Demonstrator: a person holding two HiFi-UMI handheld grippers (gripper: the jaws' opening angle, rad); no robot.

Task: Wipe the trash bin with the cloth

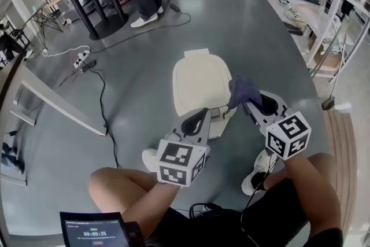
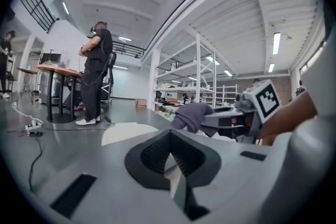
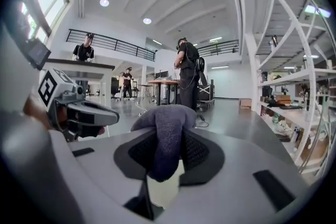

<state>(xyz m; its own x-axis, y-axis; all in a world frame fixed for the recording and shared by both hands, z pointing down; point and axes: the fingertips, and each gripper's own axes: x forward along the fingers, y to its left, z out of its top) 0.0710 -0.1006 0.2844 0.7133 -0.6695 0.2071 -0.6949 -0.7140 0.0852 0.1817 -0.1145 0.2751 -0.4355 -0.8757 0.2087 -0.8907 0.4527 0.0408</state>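
- Our left tongs (image 1: pixel 202 117) are drawn together at the tips with nothing between them. They hover just beside the near end of the trash bin.
- The trash bin (image 1: pixel 199 87) stands on the open floor (image 1: pixel 133 84), well away from the shelving along the floor's right edge. It is cream, with a smooth, gently domed lid. We judge it to be light, hollow plastic: stiff enough to wipe firmly, but likely to slide or rock on this slick floor. We would brace it at the near rim or side wall, not on the lid.
- The cloth (image 1: pixel 243 91) is grey-purple, soft and limp. It is bunched over the bin's right edge, though we cannot tell whether it touches the lid. A fold like this should grip well but can drag out under friction.
- Our right tongs (image 1: pixel 250 106) are closed on a thick fold of that cloth, which bulges out past the tips. We judge that hold deep enough for wiping.
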